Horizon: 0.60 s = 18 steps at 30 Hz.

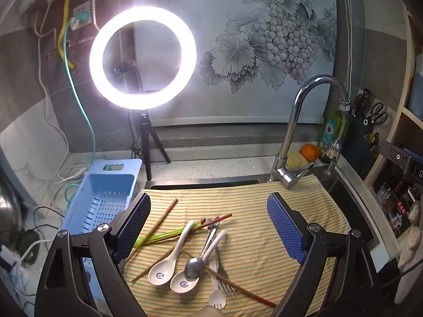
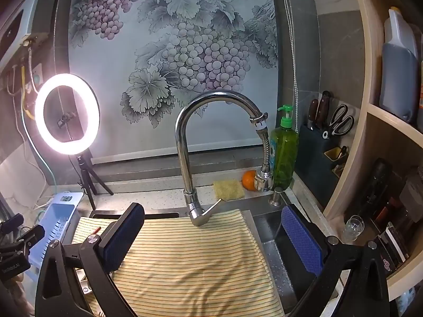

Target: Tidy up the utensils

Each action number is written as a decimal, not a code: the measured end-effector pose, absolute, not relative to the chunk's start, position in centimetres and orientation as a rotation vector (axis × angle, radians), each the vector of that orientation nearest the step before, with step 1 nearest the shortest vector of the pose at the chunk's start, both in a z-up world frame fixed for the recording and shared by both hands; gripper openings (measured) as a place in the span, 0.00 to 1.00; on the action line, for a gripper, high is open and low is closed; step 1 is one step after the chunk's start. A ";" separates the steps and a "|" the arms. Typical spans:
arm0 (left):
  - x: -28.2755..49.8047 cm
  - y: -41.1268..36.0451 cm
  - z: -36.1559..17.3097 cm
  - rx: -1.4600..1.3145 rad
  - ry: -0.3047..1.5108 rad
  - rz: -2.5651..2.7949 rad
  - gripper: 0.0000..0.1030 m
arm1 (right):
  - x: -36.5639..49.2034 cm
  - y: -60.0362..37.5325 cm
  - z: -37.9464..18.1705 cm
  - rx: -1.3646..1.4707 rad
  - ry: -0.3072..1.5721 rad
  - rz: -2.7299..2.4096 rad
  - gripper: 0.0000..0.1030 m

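In the left wrist view a pile of utensils lies on a yellow striped cloth (image 1: 264, 251): two white ceramic spoons (image 1: 169, 259), a metal spoon (image 1: 195, 265), a white plastic fork (image 1: 216, 290), a metal fork (image 1: 223, 281), brown chopsticks (image 1: 161, 218) and green chopsticks (image 1: 158, 236). My left gripper (image 1: 208, 227) is open and empty, its blue pads either side of the pile, above it. A light blue slotted basket (image 1: 103, 198) stands left of the cloth. My right gripper (image 2: 212, 240) is open and empty over the bare right part of the cloth (image 2: 190, 259).
A chrome tap (image 2: 185, 142) rises behind the cloth. A ring light on a tripod (image 1: 142, 55) stands at the back left. A sponge (image 2: 228, 190), an orange (image 2: 249, 180), a green soap bottle (image 2: 284, 153) and a knife block (image 2: 317, 148) stand at the back right. Cables lie left.
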<state>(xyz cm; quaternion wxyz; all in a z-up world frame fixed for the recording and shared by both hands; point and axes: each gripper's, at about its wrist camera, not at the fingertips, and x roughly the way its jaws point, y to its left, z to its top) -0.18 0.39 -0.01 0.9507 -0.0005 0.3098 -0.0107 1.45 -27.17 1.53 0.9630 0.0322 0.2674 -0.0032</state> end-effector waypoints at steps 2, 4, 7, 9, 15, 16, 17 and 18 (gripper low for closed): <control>-0.2 0.4 0.0 0.001 0.630 -0.021 0.88 | 1.4 -27.1 1.6 0.063 0.541 -0.008 1.00; -0.2 0.4 -0.1 -0.001 0.630 -0.019 0.88 | 1.4 -27.1 1.6 0.063 0.544 -0.007 1.00; -0.3 0.6 -0.1 -0.003 0.631 -0.016 0.88 | 1.3 -27.1 1.7 0.068 0.545 -0.010 1.00; -0.3 0.6 0.0 -0.003 0.632 -0.014 0.88 | 1.3 -27.1 1.6 0.070 0.547 -0.010 1.00; -0.3 0.7 0.0 -0.003 0.633 -0.015 0.88 | 1.1 -27.2 1.8 0.068 0.537 -0.010 1.00; -0.3 0.7 0.0 -0.002 0.633 -0.016 0.88 | 1.1 -27.2 1.9 0.067 0.536 -0.010 1.00; -0.4 0.7 0.0 -0.001 0.632 -0.017 0.88 | 1.1 -27.2 1.9 0.066 0.535 -0.010 1.00; -0.5 0.6 0.0 -0.001 0.631 -0.017 0.88 | 1.1 -27.2 1.8 0.064 0.536 -0.010 1.00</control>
